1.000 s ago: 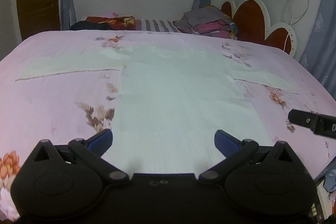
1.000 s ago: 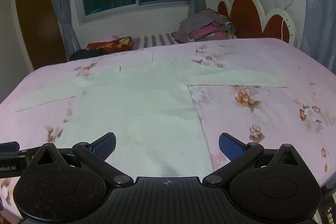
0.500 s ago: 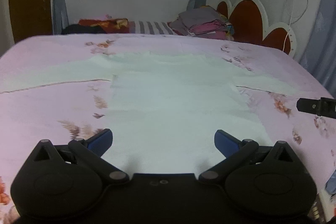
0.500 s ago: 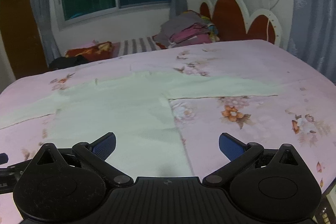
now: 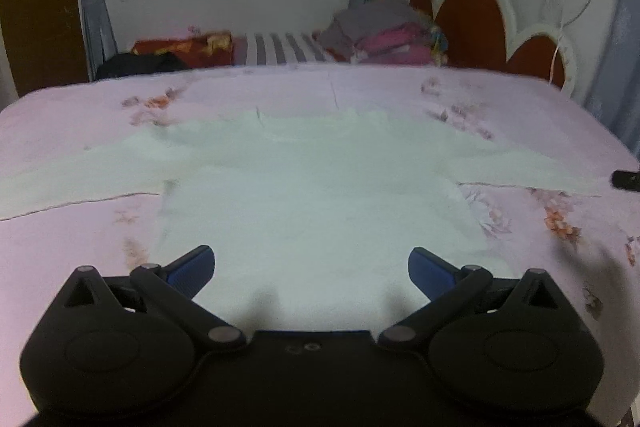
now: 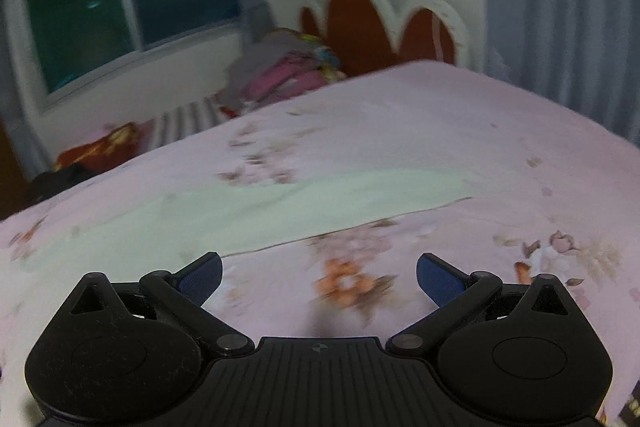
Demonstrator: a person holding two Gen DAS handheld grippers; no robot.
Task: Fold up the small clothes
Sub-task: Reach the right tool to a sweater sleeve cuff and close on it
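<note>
The left gripper point(image 5: 310, 263) is hovering with its blue-padded jaws spread wide and gripping nothing, its fingers framing the lower hem of the pale mint-white long-sleeved shirt point(image 5: 316, 195). The right gripper point(image 6: 319, 275) is likewise gaping wide and empty, poised over bare sheet just short of the shirt's right sleeve point(image 6: 320, 195).

The shirt is lying flat and face-up on the pink floral bedsheet point(image 5: 72, 247), sleeves stretched out to either side, neckline pointing toward the far edge of the bed.

It is looking thin, limp and light, so it is likely to sag and crease wherever it is unsupported. Pinching a single layer at the sleeve cuff, or at a hem corner, seems the surest hold; the soft sheet beneath may get caught too.

Beyond sits a stack of folded grey and pink clothes point(image 5: 384, 35) beside the scalloped red headboard point(image 5: 472, 23).
</note>
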